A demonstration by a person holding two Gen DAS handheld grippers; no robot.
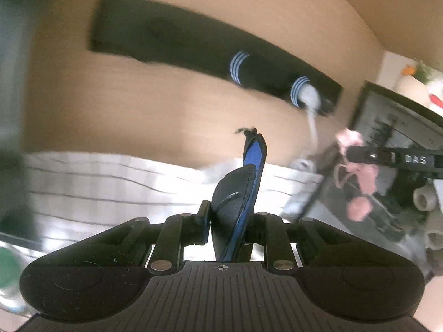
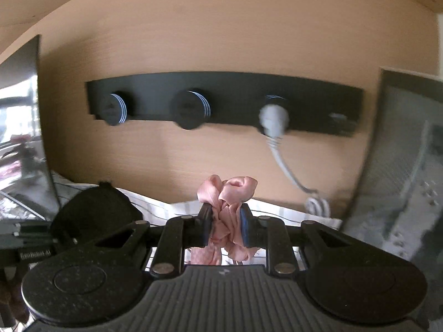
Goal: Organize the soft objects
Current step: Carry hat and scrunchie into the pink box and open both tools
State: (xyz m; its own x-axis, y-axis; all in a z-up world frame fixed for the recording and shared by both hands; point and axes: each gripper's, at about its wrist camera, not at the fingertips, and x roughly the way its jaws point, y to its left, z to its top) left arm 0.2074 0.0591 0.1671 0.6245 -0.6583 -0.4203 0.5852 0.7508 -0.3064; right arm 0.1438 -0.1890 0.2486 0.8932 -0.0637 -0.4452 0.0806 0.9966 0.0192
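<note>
My left gripper (image 1: 227, 218) is shut on a black and blue padded sleep mask (image 1: 238, 191), which stands up between the jaws. My right gripper (image 2: 227, 221) is shut on a pink satin scrunchie (image 2: 227, 193), bunched above and below the jaws. A black wall rack (image 2: 221, 96) with round striped pegs hangs on the tan wall ahead; it also shows in the left wrist view (image 1: 193, 41). A white cord (image 2: 282, 160) hangs from one peg (image 2: 274, 113). The right gripper with the scrunchie shows in the left wrist view (image 1: 351, 141).
A white cloth with thin grey stripes (image 1: 110, 182) lies below the rack. A dark-framed mirror (image 1: 387, 138) leans at the right. A dark-framed window or picture (image 2: 19, 138) stands at the left. A green-capped clear container (image 1: 8, 271) sits at the lower left.
</note>
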